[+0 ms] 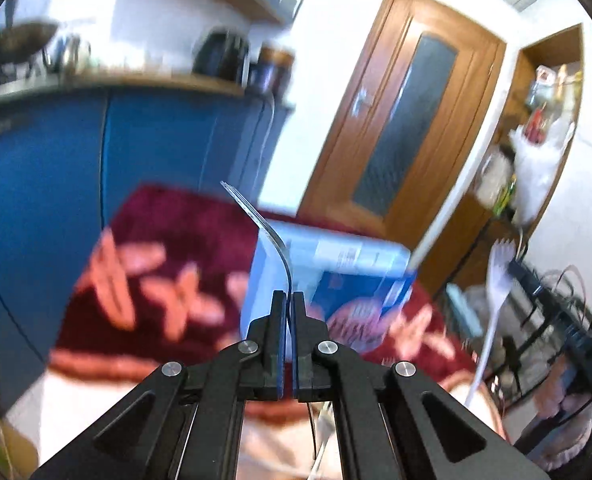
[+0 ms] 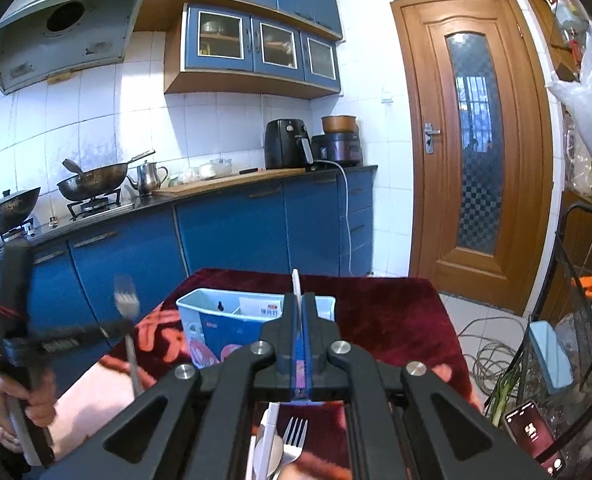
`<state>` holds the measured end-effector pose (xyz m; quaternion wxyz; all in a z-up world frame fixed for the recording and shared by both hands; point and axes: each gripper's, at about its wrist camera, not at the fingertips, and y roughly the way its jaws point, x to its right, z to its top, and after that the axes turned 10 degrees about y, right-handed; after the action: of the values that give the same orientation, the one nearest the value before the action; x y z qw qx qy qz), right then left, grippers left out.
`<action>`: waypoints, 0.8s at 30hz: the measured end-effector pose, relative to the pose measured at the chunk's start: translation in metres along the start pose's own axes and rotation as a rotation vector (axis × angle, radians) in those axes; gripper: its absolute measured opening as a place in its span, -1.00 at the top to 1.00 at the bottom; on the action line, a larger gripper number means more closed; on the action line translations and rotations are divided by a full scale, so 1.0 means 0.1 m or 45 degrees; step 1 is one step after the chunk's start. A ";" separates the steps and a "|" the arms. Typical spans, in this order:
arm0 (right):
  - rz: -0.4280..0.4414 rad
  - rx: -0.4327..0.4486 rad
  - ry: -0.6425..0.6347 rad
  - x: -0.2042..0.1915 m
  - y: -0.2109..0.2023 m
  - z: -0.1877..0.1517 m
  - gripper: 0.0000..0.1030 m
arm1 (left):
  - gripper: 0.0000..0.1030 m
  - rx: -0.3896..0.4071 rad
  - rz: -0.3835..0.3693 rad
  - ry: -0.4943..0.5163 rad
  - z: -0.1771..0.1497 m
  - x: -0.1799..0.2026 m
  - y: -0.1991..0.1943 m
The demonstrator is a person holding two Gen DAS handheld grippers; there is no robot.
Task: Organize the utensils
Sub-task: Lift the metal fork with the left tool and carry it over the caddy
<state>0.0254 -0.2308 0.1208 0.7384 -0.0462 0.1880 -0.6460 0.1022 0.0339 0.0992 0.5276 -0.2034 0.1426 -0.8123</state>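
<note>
1. The left gripper (image 1: 288, 294) is clenched on a metal fork (image 1: 267, 232). The handle is pinched between the fingertips, and the neck and tines curve up and to the left, clear of the fingers.
2. The fork is thin, shiny steel, seen nearly edge-on, with its tines uppermost.
3. The right gripper (image 2: 299, 298) is clenched on a white plastic utensil (image 2: 296, 281). Only a narrow white strip rises above the closed fingertips here; the left view shows it as a white spork-like piece (image 1: 495, 276) held upright.
4. Both utensils are in the air, above a dark red floral cloth (image 2: 379, 316) covering a table.
5. A blue and white holder (image 2: 232, 322) with inner compartments stands on the cloth just beyond the right gripper.
6. More cutlery (image 2: 294, 442) lies on the cloth beneath the right gripper, including a metal fork and a spoon.
</note>
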 end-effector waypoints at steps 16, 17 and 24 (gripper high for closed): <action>-0.078 0.167 -0.052 -0.04 0.30 0.35 0.93 | 0.97 0.378 0.257 0.112 1.16 0.23 0.24; -0.089 0.181 -0.062 -0.04 0.32 0.38 0.93 | 0.97 0.365 0.259 0.117 1.15 0.24 0.34; -0.125 0.323 -0.060 -0.01 0.66 0.54 0.93 | 0.97 0.301 0.281 0.215 0.81 0.31 0.83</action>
<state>0.1052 -0.2283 0.1511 0.7100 0.0232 0.0851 -0.6987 0.1966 -0.0293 0.1382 0.6199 -0.0541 0.1115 -0.7749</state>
